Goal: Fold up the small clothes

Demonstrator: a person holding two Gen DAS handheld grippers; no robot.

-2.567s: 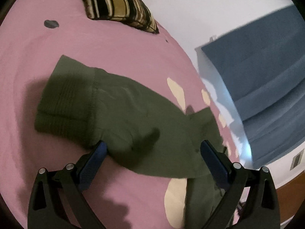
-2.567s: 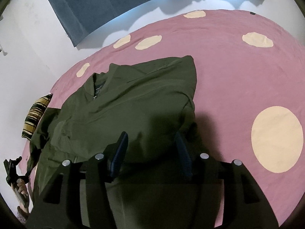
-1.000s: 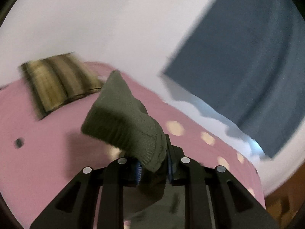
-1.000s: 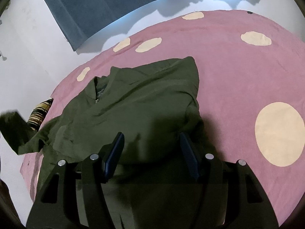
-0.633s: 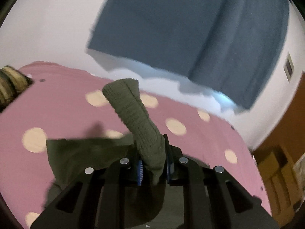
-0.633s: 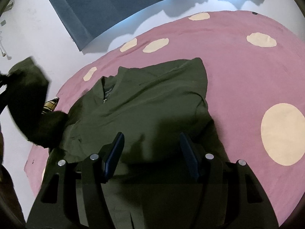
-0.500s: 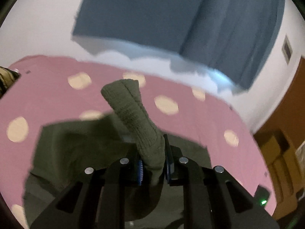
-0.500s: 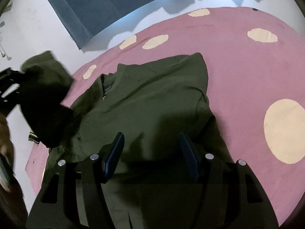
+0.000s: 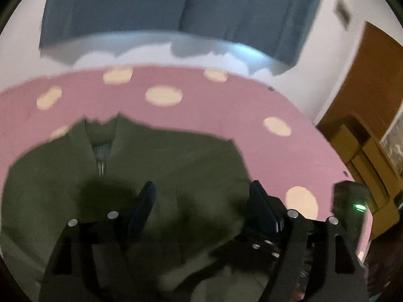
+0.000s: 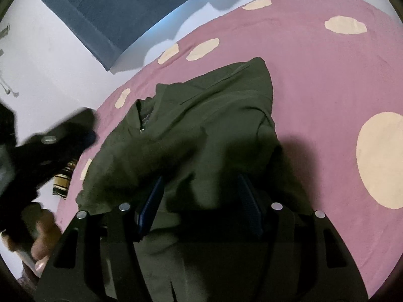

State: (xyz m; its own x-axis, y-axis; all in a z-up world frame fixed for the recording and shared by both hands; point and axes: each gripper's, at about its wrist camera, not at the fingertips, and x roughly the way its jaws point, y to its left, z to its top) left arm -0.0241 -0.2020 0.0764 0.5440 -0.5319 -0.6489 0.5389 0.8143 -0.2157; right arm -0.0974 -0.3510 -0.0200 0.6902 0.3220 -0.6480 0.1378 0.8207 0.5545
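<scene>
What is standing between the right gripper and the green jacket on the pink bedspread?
Nothing visible. The right gripper hangs with open jaws directly over the green jacket, only air between them. The left gripper, whose jaws have just been opening with nothing between them, is over the jacket's other side, off to the left.

A pink bedsheet with cream oval spots [image 9: 226, 105] is spread wide across the foreground. Behind it a white wall [image 9: 320, 37] is seen, and a dark blue fabric curtain [image 9: 176, 7] is hung over it — pale light is let out along the curtain's lower edge. At the right edge of the left wrist view a brown wooden door [image 9: 372, 75] and tan cardboard boxes [image 9: 357, 146] are shown. A black-and-yellow striped cushion [image 10: 63, 178] is glimpsed at the sheet's left edge.
</scene>
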